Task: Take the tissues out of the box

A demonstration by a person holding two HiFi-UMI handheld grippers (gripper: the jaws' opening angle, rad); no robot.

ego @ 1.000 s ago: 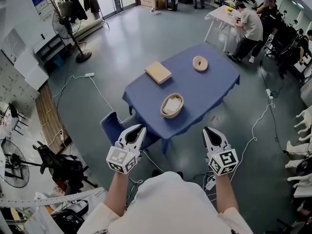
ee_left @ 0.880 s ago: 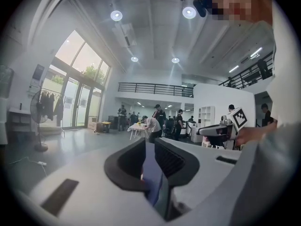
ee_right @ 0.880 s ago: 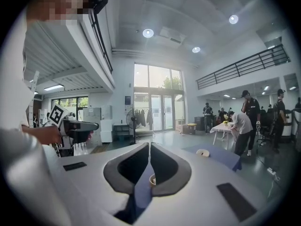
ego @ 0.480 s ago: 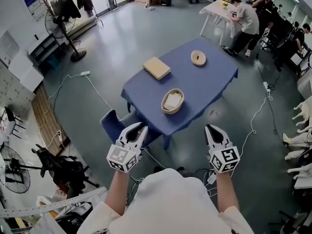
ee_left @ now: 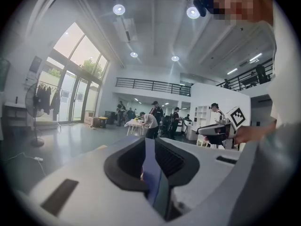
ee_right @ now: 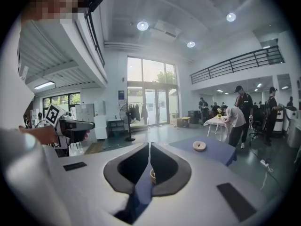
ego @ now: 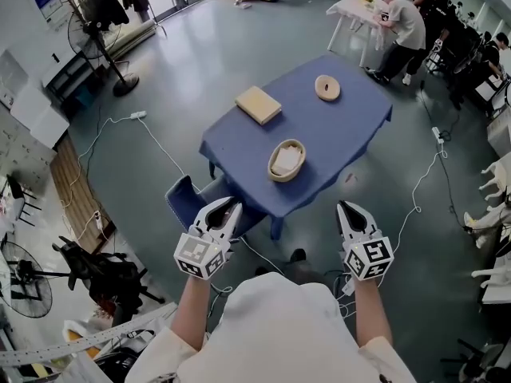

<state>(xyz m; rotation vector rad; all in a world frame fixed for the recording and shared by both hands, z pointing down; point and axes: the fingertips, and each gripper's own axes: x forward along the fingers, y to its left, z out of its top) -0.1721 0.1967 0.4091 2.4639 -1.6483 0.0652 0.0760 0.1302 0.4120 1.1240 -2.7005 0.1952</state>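
- Step: approach only. Nothing is grasped and the person stands well short of the blue-clothed surface (ego: 339, 130).
- Left hand-held gripper (ego: 231, 203): jaws drawn in to a thin slit, nothing between them in the left gripper view (ee_left: 149, 141).
- Right hand-held gripper (ego: 345, 207): jaw tips meet, empty (ee_right: 149, 146). Both are held out in front of the chest.
- Task thing: flat tan rectangular box (ego: 258, 104) sits near the far-left edge of the surface. Too small here to tell whether a tissue sticks out of it.
- Also on the surface: oval woven basket (ego: 286, 159) with something white inside, by the near edge, and a round wooden ring (ego: 326, 88) towards the far-right corner. All three are well apart.
- Next, my read: step up to the surface, open one hand-held gripper over the box opening and pinch the top tissue. The other probably needs to pin the box down so it doesn't lift.
- In the way: blue chair (ego: 185, 201) at the near-left corner sits between the person and the box. A white cable (ego: 164, 148) trails on the floor to the left, so the right side looks like the cleaner way in.
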